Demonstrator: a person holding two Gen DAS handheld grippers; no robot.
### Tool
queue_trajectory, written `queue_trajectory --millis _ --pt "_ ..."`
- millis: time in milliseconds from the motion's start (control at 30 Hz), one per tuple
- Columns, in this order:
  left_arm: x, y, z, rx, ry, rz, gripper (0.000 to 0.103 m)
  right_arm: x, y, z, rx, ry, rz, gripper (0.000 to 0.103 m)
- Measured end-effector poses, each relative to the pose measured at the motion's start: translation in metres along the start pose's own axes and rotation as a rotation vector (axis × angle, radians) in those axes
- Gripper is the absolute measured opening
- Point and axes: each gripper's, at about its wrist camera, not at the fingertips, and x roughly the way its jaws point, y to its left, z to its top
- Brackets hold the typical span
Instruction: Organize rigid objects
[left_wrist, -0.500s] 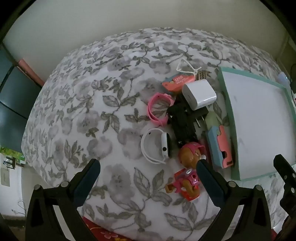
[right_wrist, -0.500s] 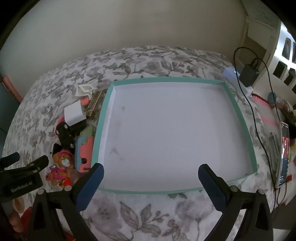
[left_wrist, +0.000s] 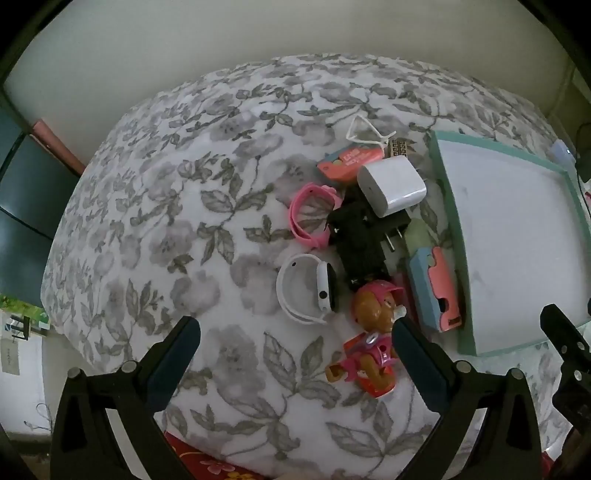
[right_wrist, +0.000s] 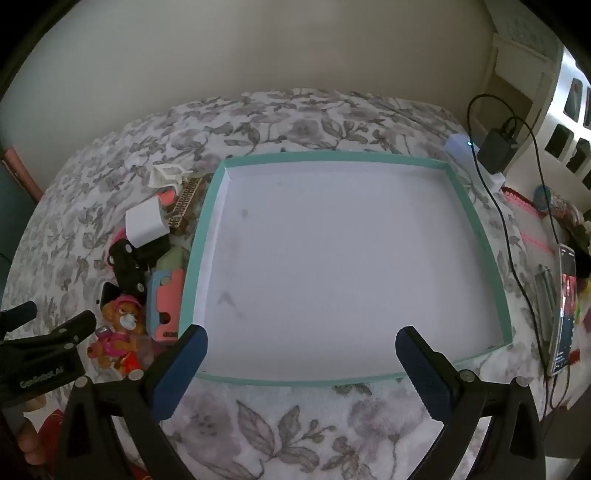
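Black blocky item (left_wrist: 357, 242) under white charger (left_wrist: 390, 184)

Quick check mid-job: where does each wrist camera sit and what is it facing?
Left wrist: on the left claw, angled down at the small-item pile; its open fingers show, the white smartwatch ahead.
Right wrist: on the right claw, angled down at the teal-rimmed white tray; open fingers show.
Shared: tray, white charger cube, pink-helmeted toy dog figure.

Black hand-held gripper (left_wrist: 295, 332) frames, blue finger pads (right_wrist: 184, 369), silver screws
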Motion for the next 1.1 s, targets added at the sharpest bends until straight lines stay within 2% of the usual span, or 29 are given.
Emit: queue_trajectory --millis 1100 --pt "0.0023 -0.0022 -0.0010 0.013 0.017 -0.011 0.103 0.0071 -0.0009 0.0007 0.001 0.032 -0.009 0.103"
